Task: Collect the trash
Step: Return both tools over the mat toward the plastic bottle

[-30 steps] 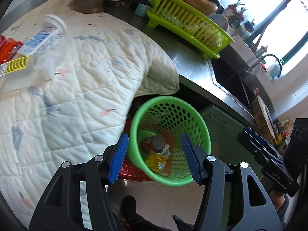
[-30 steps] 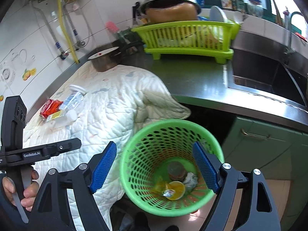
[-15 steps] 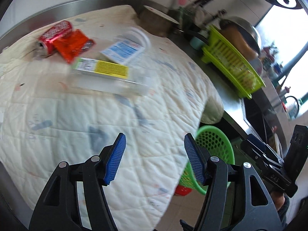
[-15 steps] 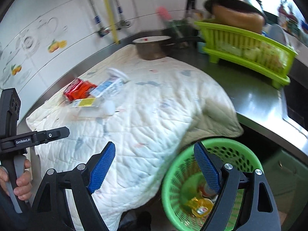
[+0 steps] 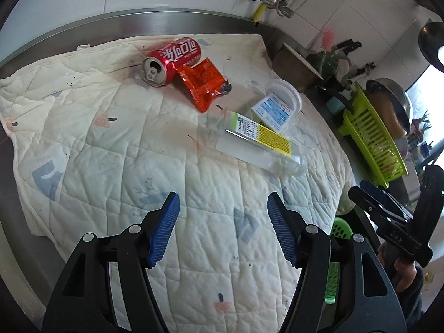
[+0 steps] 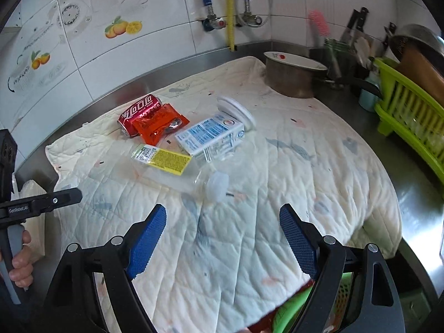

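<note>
Spread over the steel counter (image 6: pixel 416 194): a cream quilted cloth (image 5: pixel 116 149), landmark for all else. Lying toward its far wall-side end, four pieces of trash in a loose cluster: red soda can (image 5: pixel 172 60) on its side, orange wrapper (image 5: pixel 204 83) touching the can, blue-and-white carton (image 6: pixel 211 136) just beside the wrapper, clear bottle with yellow label (image 6: pixel 172 166) on its side, nearest the grippers. Over the cloth's near part, left gripper (image 5: pixel 223 229): jaws parted, nothing between, only cloth beneath. Right gripper (image 6: pixel 222 238): likewise spread wide, empty. Below the cloth's near edge, partly hidden, a green basket (image 5: pixel 341 229). Beyond the cloth's far corner, a metal pot (image 6: pixel 291 79); further along, a lime dish rack (image 6: pixel 408 111).
</note>
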The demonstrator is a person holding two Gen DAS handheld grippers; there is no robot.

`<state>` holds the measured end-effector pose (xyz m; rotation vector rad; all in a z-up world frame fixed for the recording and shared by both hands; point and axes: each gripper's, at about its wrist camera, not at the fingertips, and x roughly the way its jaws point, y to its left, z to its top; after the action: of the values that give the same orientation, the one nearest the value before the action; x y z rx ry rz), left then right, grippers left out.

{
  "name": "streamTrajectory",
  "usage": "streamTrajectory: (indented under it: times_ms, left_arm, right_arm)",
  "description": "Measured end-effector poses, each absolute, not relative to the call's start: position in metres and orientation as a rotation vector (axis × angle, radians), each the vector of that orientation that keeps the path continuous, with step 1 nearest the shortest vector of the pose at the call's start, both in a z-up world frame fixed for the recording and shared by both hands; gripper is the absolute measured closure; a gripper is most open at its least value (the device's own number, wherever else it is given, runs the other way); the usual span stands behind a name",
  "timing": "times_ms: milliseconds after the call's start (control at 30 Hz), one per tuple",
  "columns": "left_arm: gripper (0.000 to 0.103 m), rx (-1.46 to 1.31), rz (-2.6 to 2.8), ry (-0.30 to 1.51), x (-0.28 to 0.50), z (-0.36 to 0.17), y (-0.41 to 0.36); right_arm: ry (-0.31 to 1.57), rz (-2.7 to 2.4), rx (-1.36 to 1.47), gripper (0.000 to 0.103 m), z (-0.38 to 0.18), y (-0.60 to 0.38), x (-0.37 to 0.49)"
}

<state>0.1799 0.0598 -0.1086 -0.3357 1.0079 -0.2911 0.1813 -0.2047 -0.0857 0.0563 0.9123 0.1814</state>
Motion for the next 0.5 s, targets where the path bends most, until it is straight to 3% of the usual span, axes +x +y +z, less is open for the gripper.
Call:
streamTrajectory:
  times_ms: [500]
  left_arm:
    - [0.038,-0.191,-0.345,1.008,0.209,-0.112,0.058]
  right_arm:
    - [0.972,0.172,0.052,0.024,-0.129,-0.197,0.278]
